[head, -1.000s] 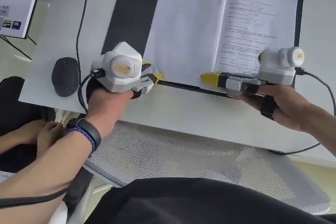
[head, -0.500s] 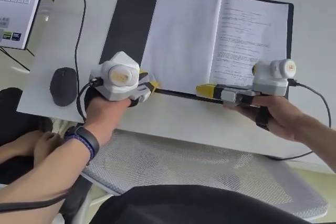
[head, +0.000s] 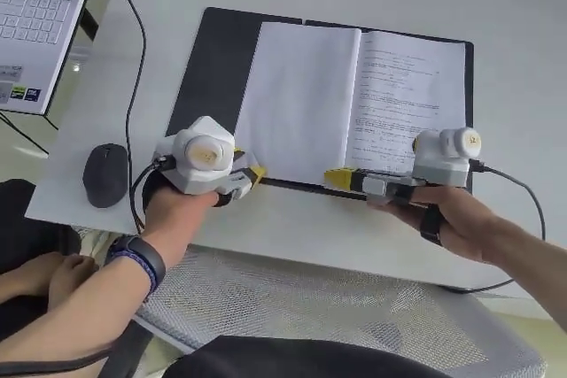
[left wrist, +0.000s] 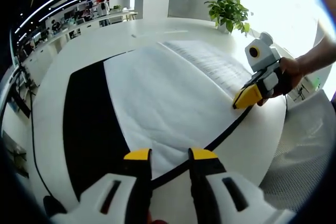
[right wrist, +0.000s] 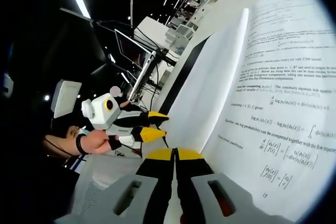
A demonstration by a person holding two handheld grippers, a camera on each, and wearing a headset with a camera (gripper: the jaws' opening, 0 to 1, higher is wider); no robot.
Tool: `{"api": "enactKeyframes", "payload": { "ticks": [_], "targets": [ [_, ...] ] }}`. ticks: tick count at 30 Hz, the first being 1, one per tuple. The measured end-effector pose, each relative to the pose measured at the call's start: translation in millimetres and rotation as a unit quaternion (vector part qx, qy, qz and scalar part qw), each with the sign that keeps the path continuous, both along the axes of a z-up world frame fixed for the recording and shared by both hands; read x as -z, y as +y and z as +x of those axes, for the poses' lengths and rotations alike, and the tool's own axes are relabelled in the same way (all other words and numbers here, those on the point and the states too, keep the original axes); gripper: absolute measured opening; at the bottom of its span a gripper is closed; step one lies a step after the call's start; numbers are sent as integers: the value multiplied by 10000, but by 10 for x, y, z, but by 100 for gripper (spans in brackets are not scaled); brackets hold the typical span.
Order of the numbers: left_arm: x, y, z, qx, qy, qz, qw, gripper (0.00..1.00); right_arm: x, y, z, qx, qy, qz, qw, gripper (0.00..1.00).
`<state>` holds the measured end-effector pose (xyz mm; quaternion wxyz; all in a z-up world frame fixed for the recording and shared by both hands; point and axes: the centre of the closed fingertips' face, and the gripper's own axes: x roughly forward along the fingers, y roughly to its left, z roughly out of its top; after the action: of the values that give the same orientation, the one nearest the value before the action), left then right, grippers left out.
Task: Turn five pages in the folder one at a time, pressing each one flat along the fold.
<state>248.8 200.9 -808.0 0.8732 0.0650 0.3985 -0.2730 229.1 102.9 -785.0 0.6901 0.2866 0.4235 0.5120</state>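
Still at the near edge of the folder (head: 217,59) — left tongs (left wrist: 170,156) parted, empty; right tongs (right wrist: 175,154) closed tip to tip

Printed page (right wrist: 273,93) numbered "15"

The right gripper (right wrist: 175,155) is seen with jaws pressed together at the lower edge of the printed page (right wrist: 278,77); the left gripper (right wrist: 159,124) is held beyond, jaws apart.

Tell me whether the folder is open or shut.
Open. The folder lies spread flat, its black cover bare at the left, with a blank page and a printed page facing up side by side.
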Motion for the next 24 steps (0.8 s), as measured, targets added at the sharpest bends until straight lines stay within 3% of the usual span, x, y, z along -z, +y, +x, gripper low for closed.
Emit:
{"api": "enactKeyframes", "payload": {
  "ticks": [5,9,12,24],
  "targets": [
    [-9,4,4,-5,81,-38,10000,26,-42,-6,-28,47,0,1,10000,4],
    [-31,-15,-4,-43,127,-118,9998,29,-93,-41,-41,45,-210,-123,9997,9],
    [-58,-27,-11,34,94,-58,9999,31,-152,-71,-33,46,-358,-171,9992,11],
    [-264,-60,-6,36,-85,-165,9998,36,-293,-300,108,399,-744,-321,9959,20]
  ]
}}
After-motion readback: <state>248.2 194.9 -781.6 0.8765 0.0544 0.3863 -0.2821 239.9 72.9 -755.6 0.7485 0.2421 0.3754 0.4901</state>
